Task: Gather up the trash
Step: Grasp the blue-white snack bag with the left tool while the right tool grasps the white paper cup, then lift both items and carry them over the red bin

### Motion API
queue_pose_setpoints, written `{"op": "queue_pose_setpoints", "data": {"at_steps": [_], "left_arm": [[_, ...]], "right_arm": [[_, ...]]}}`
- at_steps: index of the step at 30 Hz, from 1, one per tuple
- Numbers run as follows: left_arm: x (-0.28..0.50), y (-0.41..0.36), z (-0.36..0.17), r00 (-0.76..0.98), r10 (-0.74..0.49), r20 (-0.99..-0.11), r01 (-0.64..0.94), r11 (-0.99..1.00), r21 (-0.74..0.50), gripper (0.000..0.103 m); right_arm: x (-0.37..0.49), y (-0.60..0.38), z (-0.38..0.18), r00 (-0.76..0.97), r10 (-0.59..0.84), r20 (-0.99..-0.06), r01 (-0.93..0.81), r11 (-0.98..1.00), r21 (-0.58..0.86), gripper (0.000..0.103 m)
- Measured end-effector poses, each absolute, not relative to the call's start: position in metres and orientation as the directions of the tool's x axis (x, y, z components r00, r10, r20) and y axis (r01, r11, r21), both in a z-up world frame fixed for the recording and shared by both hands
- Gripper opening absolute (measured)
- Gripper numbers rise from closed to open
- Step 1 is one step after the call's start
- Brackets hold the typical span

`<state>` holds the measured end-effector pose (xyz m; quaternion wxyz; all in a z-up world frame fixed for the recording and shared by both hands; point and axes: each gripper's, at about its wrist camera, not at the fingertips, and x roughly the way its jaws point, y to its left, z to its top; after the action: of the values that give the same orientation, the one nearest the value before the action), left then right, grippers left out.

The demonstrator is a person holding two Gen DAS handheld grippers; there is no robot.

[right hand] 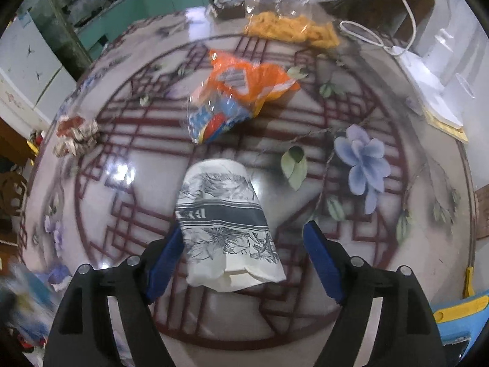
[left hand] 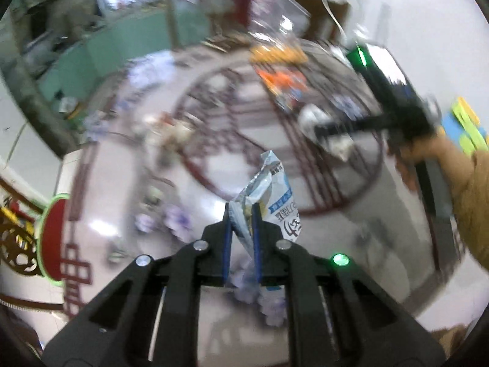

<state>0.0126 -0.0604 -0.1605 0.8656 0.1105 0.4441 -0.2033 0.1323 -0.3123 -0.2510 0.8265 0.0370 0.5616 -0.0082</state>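
Here the left gripper (left hand: 241, 211) has its blue pads pressed together on a crumpled silver-and-blue snack wrapper (left hand: 266, 195), which sticks up between and beyond the fingertips, lifted above the table (left hand: 122, 214). The left wrist view is smeared with motion blur, so most of the tabletop around it reads only as streaks of red lattice pattern and pale purple flowers.

In the right wrist view, the right gripper (right hand: 244, 244) stands wide open, pointing steeply down over a paper cup (right hand: 226, 223) that lies on its side on the table. The cup is white with a grey floral print and a dark band, its open mouth facing the camera and its base pointing away. The left blue pad (right hand: 165, 260) sits just beside the cup's wall, perhaps touching it; the right pad (right hand: 324, 263) is clear of it.

Farther across the table lies an orange-and-blue plastic wrapper (right hand: 235, 98), partly see-through. Beyond that sits a clear bag of yellow snacks (right hand: 293, 30). Near the left rim is a small heap of red-and-white wrappers (right hand: 76, 134). A white cable (right hand: 366, 33) loops at the far right edge.

From the left wrist view, the person's right hand (left hand: 428, 153), in a tan sleeve (left hand: 470, 202), holds the right gripper over the cup.
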Motion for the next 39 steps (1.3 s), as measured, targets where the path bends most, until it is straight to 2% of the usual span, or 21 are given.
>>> {"op": "queue_pose_setpoints", "data": {"at_steps": [1,4,11,17,26,39], "left_arm": [[0.016,-0.053,-0.154,0.542,-0.247,-0.804,0.422,0.907,0.006,0.011],[0.021,-0.04,-0.142,0.573,-0.228,-0.787,0.373,0.928,0.003,0.011],[0.034,-0.02,-0.131,0.593,-0.198,-0.781,0.305,0.952,-0.01,0.012],[0.045,-0.006,-0.122,0.607,-0.197,-0.77,0.273,0.961,-0.03,0.011],[0.055,0.015,-0.104,0.625,-0.221,-0.749,0.267,0.962,-0.061,0.012],[0.064,0.066,-0.097,0.637,-0.266,-0.724,0.285,0.953,-0.099,0.012]], "right_arm": [[0.132,-0.31,-0.254,0.362,0.029,-0.932,0.05,0.997,0.05,0.056],[0.129,-0.303,-0.256,0.376,0.015,-0.926,0.039,0.999,0.032,0.054],[0.102,-0.289,-0.223,0.463,0.073,-0.883,0.101,0.986,0.134,0.053],[0.083,-0.259,-0.18,0.55,0.131,-0.825,0.069,0.977,0.201,0.054],[0.076,-0.216,-0.124,0.631,0.182,-0.754,-0.024,0.976,0.216,0.055],[0.079,-0.168,-0.121,0.634,0.162,-0.756,-0.005,0.979,0.206,0.055]]}}
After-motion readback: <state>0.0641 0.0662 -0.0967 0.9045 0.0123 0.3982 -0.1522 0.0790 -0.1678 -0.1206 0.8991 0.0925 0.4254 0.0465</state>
